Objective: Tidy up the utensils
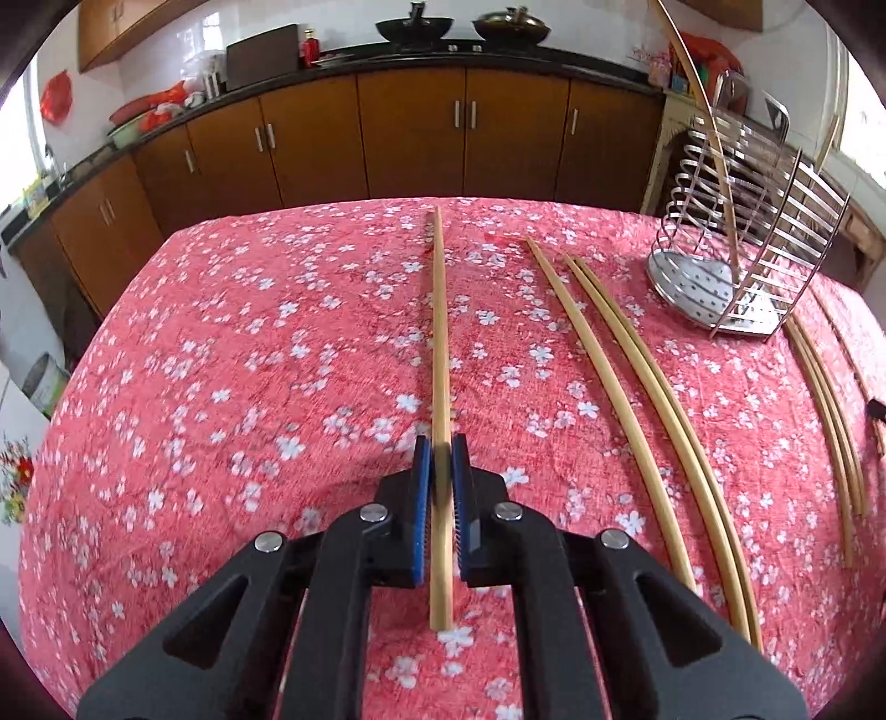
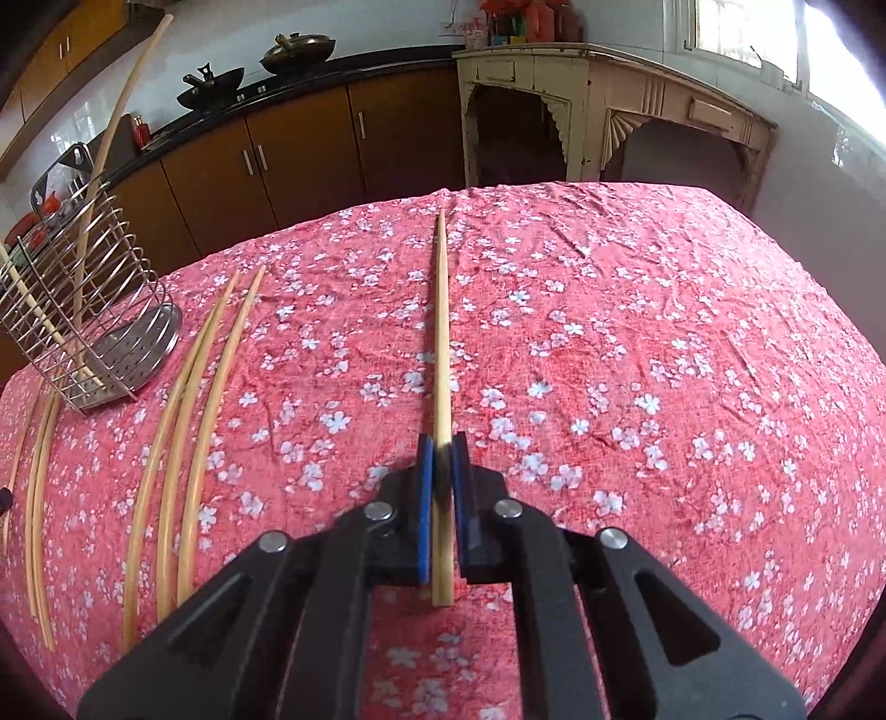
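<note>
My left gripper [image 1: 441,451] is shut on a bamboo chopstick [image 1: 439,343] that points forward over the red floral tablecloth. My right gripper [image 2: 441,450] is shut on another chopstick [image 2: 442,343], also pointing forward. A steel wire utensil holder [image 1: 736,260] stands at the right in the left wrist view and at the left in the right wrist view [image 2: 83,310]; it holds two chopsticks upright [image 2: 105,183]. Three loose chopsticks [image 1: 637,399] lie beside the holder, also in the right wrist view [image 2: 188,421]. More loose chopsticks [image 1: 825,410] lie on its other side.
The table [image 2: 664,360] is covered with a red flowered cloth. Brown kitchen cabinets [image 1: 410,133] with a dark counter and two woks [image 1: 412,25] stand behind it. An old cream cupboard [image 2: 609,111] stands at the back right.
</note>
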Motion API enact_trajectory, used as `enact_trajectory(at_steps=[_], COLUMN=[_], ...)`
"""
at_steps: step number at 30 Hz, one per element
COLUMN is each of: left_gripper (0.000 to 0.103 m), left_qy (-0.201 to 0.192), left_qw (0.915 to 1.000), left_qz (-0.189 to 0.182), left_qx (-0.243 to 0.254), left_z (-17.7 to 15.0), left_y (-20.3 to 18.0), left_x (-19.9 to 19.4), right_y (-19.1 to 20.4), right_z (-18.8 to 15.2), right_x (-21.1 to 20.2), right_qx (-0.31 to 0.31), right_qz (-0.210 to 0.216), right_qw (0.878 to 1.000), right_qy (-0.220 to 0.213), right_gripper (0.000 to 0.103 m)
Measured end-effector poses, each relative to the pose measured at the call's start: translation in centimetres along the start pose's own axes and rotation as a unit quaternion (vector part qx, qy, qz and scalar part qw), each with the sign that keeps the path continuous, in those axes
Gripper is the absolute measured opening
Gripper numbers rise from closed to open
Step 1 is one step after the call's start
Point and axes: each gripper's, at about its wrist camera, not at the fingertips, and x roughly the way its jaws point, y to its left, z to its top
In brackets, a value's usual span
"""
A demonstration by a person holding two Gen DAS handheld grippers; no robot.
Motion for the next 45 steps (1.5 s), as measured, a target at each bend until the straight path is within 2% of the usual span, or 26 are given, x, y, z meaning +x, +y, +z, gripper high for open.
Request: enact_trajectory(at_steps=[1,3,5,6,14,17,23,45], left_gripper=[0.009,0.019,0.045,0.046,0.045,0.036,0.028,0.027], left_qy=[0.0,-0.002,-0.004,-0.005,0.007,0.007,0.007,0.008], left_qw=[1.0,1.0,1.0,0.9999,0.9999,0.9999,0.9997,0.9996], left_qz=[-0.008,-0.008,-0.008,-0.008,-0.009,-0.001,0.001,-0.004], left_qx=[-0.001,0.0,0.003,0.005,0.011,0.01,0.025,0.027], left_z=[-0.3,-1.1,-1.8,-2.2,-3.3,-3.2,-3.8,-3.8], left_y=[0.2,0.3,0.3,0.3,-0.3,0.0,-0.4,-0.6], left_x=[-0.3,-1.0,-1.4,-1.8,-2.0,-2.0,-2.7,-2.6], right_y=[-0.1,-0.1,0.2,0.4,0.7,1.0,1.1,1.0], right_z=[-0.3,-0.9,-1.4,-1.6,-1.8,-2.2,-2.7,-2.7], right_x=[-0.3,-0.9,-1.2,-1.3,-1.2,-1.5,-1.9,-2.1], right_qx=[-0.001,-0.008,-0.02,-0.026,-0.029,-0.04,-0.038,-0.035], right_qz=[0.002,0.001,-0.011,-0.016,-0.019,-0.029,-0.024,-0.02], right_qw=[1.0,1.0,1.0,1.0,0.999,0.999,0.999,0.999], right_qy=[0.0,0.002,0.0,-0.001,-0.001,-0.001,0.0,0.0], right_gripper=[0.013,0.019,0.022,0.022,0.023,0.023,0.021,0.02])
